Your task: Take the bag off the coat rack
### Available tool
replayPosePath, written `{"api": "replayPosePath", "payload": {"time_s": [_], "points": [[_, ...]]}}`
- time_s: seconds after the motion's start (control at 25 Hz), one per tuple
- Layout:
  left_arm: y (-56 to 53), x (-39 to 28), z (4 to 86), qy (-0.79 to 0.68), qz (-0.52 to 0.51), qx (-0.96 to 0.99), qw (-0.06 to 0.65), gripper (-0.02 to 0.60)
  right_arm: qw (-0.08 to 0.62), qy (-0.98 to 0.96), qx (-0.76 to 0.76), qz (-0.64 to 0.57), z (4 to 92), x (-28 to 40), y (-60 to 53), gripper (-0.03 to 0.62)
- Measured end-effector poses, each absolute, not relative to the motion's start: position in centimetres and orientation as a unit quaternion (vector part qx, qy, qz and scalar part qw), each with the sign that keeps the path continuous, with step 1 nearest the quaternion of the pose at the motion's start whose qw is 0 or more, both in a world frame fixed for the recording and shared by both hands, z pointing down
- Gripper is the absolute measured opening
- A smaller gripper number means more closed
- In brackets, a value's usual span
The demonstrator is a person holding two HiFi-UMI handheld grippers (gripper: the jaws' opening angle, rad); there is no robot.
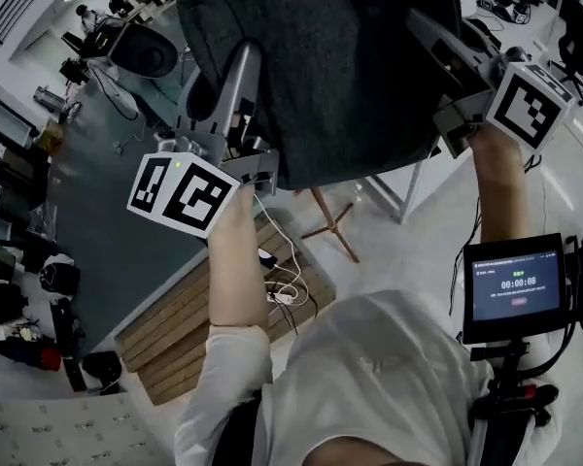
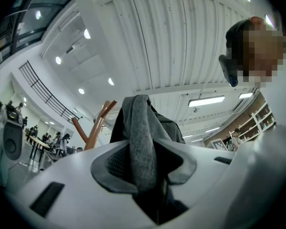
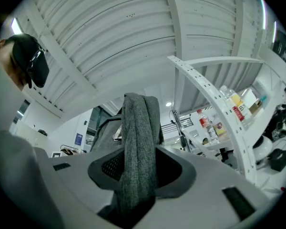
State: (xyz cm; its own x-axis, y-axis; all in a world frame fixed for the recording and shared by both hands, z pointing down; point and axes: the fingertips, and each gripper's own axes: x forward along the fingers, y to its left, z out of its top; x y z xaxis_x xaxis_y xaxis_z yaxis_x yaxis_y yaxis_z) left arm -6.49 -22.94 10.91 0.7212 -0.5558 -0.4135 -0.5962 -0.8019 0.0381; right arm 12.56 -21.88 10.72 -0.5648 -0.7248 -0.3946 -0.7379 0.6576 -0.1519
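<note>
A dark grey fabric bag (image 1: 340, 66) hangs high in front of me, held between both grippers. My left gripper (image 1: 225, 85) is shut on a grey strap (image 2: 142, 142) of the bag, which runs down between its pads (image 2: 115, 165). My right gripper (image 1: 435, 39) is shut on a second grey strap (image 3: 139, 137) in the same way. The wooden coat rack's prongs (image 2: 93, 125) show behind and to the left of the bag in the left gripper view, apart from the strap. Its wooden feet (image 1: 332, 226) stand on the floor below the bag.
A wooden slatted platform (image 1: 194, 323) with white cables lies on the floor below my left arm. A small screen (image 1: 515, 284) is mounted at my right. A white shelf post (image 3: 214, 104) with bottles stands to the right. People sit at desks far left (image 2: 43, 140).
</note>
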Motion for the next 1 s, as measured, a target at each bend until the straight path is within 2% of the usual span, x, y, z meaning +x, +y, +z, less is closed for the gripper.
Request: {"api": "replayPosePath", "payload": {"time_s": [0.24, 0.52, 1.0], "points": [[-27.1, -1.1, 14.3, 0.259, 0.195, -0.946, 0.010, 0.138, 0.208, 0.858, -0.470, 0.003, 14.1, 17.6, -23.8, 0.164], [-21.6, 7.7, 17.7, 0.173, 0.165, -0.969, -0.056, 0.138, 0.199, 0.801, -0.564, -0.029, 17.7, 25.3, -14.6, 0.164], [-21.8, 16.3, 26.5, 0.084, 0.107, -0.981, -0.137, 0.138, 0.197, 0.716, -0.662, -0.097, 26.9, 32.3, -11.1, 0.164]]}}
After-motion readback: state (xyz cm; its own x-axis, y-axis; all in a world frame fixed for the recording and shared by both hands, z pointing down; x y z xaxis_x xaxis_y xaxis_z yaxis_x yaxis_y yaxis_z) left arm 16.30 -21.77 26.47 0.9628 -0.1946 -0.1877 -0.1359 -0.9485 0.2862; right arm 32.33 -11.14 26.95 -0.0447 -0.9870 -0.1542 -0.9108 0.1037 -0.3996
